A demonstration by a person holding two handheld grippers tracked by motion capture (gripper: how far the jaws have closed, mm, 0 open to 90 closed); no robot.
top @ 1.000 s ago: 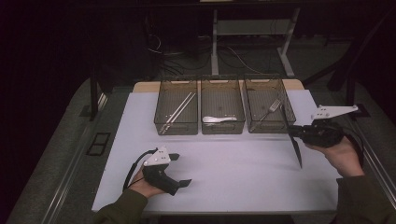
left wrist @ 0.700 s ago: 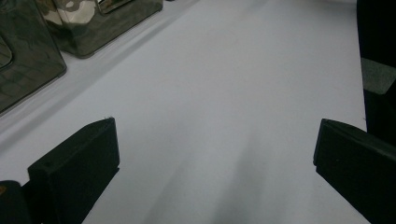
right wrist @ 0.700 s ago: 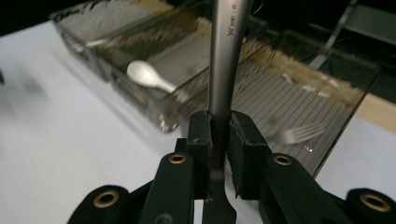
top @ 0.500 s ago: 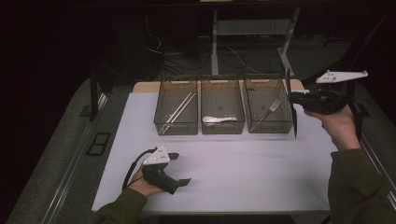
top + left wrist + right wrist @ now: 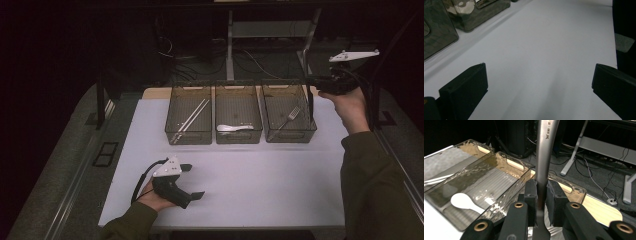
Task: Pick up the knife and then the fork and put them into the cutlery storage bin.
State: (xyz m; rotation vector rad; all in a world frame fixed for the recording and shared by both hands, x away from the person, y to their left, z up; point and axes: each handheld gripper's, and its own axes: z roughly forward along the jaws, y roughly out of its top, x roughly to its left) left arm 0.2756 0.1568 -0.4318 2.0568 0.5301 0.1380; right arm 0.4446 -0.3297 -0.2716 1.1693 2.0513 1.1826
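While your left gripper (image 5: pixel 192 181) rests at seven o'clock on the white mat (image 5: pixel 260 185), jaws spread wide on nothing, your right gripper (image 5: pixel 541 195) at two o'clock pinches a metal utensil (image 5: pixel 543 155) by its narrow handle. I judge it stiff, light and slick, so grip it mid-handle. It hangs over the rightmost bin (image 5: pixel 289 120), where a fork (image 5: pixel 289 117) lies.
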